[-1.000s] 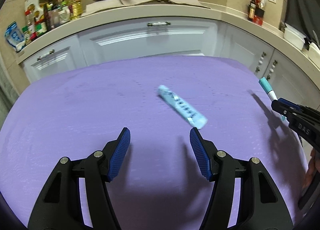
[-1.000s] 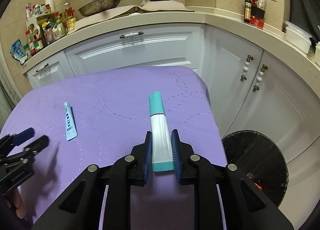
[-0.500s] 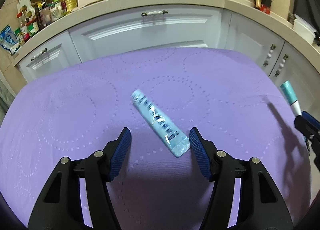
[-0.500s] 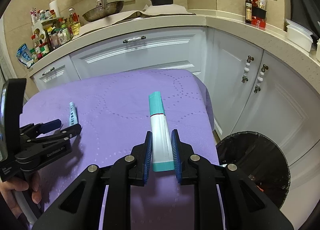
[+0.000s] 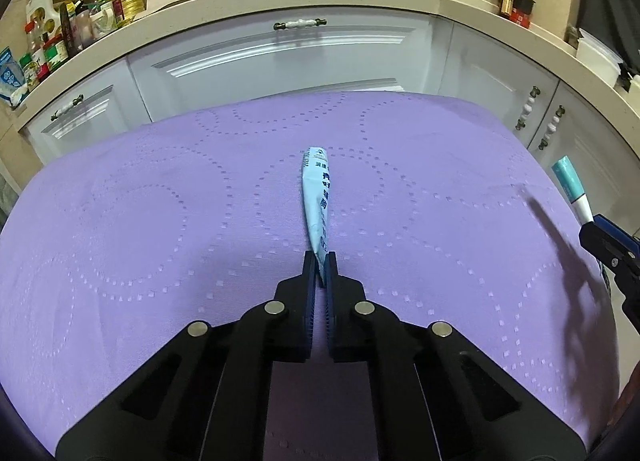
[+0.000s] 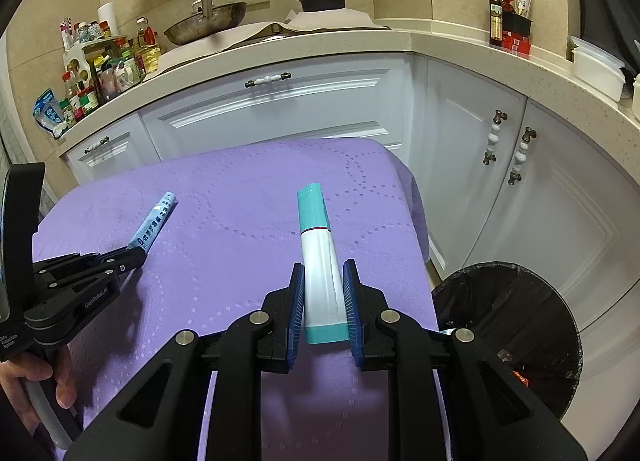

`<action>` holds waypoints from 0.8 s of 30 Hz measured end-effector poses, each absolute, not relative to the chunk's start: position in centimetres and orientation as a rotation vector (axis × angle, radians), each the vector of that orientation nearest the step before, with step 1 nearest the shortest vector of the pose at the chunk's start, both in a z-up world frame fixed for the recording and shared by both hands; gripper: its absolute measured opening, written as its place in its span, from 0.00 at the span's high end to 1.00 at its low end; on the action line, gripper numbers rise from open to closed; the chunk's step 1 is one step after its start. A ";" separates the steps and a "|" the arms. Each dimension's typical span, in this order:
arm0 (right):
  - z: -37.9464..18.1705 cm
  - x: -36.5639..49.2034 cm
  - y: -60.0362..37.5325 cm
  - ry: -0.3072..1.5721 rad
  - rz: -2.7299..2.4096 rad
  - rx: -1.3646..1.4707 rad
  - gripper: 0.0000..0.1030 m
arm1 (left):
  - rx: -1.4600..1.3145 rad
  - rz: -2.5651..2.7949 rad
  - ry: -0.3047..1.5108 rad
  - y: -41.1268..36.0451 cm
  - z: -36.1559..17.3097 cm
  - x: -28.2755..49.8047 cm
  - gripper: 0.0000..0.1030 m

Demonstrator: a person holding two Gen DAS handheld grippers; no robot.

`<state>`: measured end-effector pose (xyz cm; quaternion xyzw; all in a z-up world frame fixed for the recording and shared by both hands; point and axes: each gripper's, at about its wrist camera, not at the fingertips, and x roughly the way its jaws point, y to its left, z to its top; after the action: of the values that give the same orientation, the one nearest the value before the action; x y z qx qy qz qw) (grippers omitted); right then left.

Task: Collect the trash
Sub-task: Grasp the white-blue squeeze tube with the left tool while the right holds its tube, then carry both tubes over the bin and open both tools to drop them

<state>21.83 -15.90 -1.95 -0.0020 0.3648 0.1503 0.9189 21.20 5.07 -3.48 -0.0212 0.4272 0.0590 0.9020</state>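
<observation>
A thin light-blue tube (image 5: 316,189) lies on the purple tablecloth (image 5: 160,221), pointing away from me. My left gripper (image 5: 320,261) is closing tight on its flat near end, pads pressing on it. The right wrist view shows the same tube (image 6: 154,223) sticking out of the left gripper (image 6: 136,255), its far end tilted up a little. My right gripper (image 6: 323,273) is shut on a white tube with a teal cap (image 6: 316,237), held above the cloth near the table's right edge. That capped tube (image 5: 570,189) also shows at the right of the left wrist view.
A black-lined trash bin (image 6: 508,325) stands on the floor just right of the table. White cabinets (image 6: 280,113) and a beige counter (image 6: 460,45) with bottles, a wok and a pot run behind and to the right. A hand (image 6: 24,393) grips the left tool's handle.
The left gripper's jaws went from wide open to closed on the light-blue tube, which swung to point straight ahead. The right gripper kept its hold and barely moved.
</observation>
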 end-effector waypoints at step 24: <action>-2.1 22.1 -16.0 0.754 0.301 -0.005 0.80 | -0.061 0.118 0.873 5.8 -3.2 20.9 0.99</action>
<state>22.10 -15.99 -2.10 -0.0025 0.3669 0.1462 0.9187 20.93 5.79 -3.23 -0.0296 0.4226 0.0573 0.9040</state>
